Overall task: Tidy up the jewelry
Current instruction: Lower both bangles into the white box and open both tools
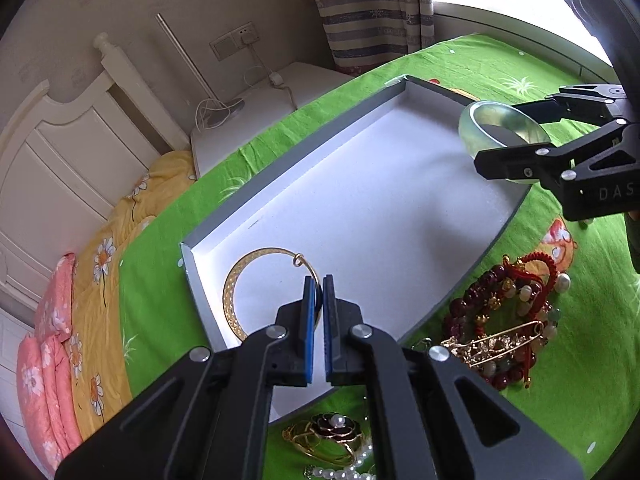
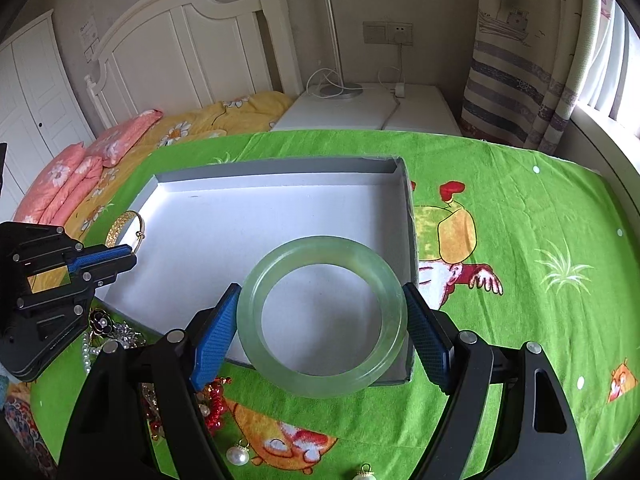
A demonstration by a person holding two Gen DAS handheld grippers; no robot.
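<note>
A shallow grey box with a white floor (image 1: 360, 208) (image 2: 280, 216) lies on the green cloth. My left gripper (image 1: 319, 280) (image 2: 130, 256) is shut on a gold bangle (image 1: 236, 288) (image 2: 120, 222) at the box's near-left corner. My right gripper (image 2: 322, 294) (image 1: 498, 140) is shut on a pale green jade bangle (image 2: 320, 320) (image 1: 492, 120) and holds it over the box's right end. A heap of beaded bracelets, red cords and a gold pin (image 1: 508, 320) lies beside the box.
A flower brooch, gold ring and pearl strand (image 1: 336, 440) (image 2: 102, 328) lie near the box's front. Loose pearls (image 2: 238, 456) rest on the cloth. A bed with pink pillows (image 2: 80, 168) and a white nightstand with a lamp (image 2: 360, 108) stand behind the table.
</note>
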